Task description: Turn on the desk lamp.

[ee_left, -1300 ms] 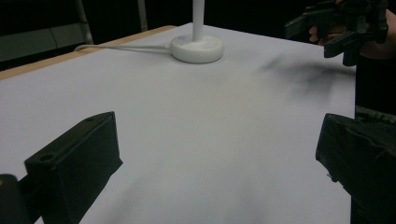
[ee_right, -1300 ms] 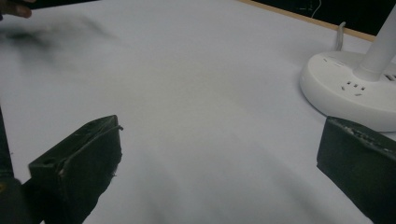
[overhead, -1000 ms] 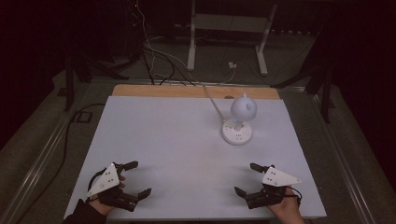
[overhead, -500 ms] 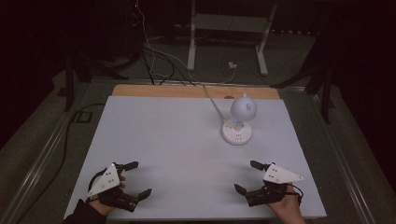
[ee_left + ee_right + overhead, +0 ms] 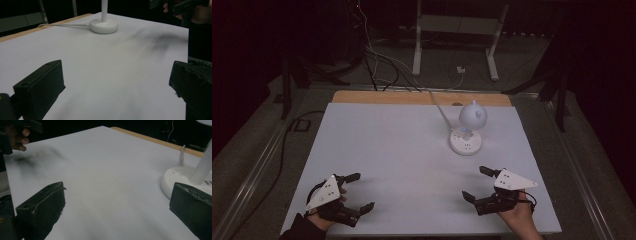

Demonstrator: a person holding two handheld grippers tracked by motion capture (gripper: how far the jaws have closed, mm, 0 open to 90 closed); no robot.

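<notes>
Holding the left gripper (image 5: 364, 190) low over the near left corner of the white table (image 5: 392, 135), jaws spread wide apart and clamping nothing. Holding the right gripper (image 5: 473, 182) likewise over the near right corner, jaws also standing well apart and empty, with bare tabletop lying between them in the right gripper view.

Facing a small white desk lamp (image 5: 466, 142), standing right of centre on the far half of the table, well apart from both grippers. Standing upright on a round base (image 5: 103, 25), with the stem rising straight and carrying a rounded head (image 5: 472, 116); so running the long axis vertically, not along the table. Trailing a white cable (image 5: 439, 107) from the base toward the far left, over the wooden strip (image 5: 412, 97) at the far edge.

Lying almost straight beyond the right gripper toward the far side, and far and to the right of the left one; judging the right hand clearly the nearer, with a short forward reach, while leaving the left a long diagonal across open tabletop. Showing the base (image 5: 175, 182) close behind the right-hand jaw in the right gripper view.

Bearing no bowls, boxes or trays on the table, just the lamp and its cable.
</notes>
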